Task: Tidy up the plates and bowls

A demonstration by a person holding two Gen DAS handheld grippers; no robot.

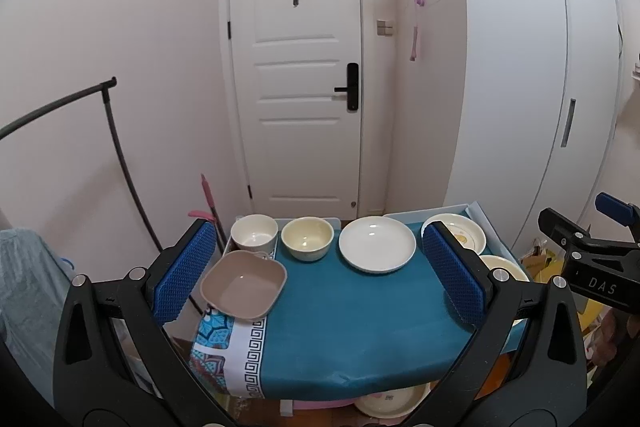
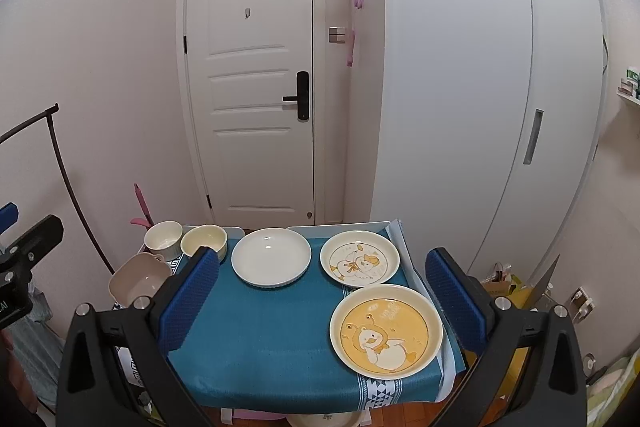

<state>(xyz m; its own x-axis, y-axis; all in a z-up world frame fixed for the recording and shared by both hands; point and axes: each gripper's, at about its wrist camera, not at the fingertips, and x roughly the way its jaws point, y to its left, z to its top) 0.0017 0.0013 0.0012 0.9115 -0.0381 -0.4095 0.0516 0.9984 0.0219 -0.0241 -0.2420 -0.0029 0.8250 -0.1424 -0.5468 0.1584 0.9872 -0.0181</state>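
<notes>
Teal tablecloth (image 2: 260, 347) (both jaws gaping, empty) shows its yellow duck plate (image 2: 386, 331) whole only rightward.

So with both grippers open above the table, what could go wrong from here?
1. The tan square bowl sits at the table's left edge and seems to overhang it; a nudge from the left gripper might tip it off.
2. The yellow duck plate lies near the front right corner, so a sliding grasp by the right gripper could push it over.
</notes>
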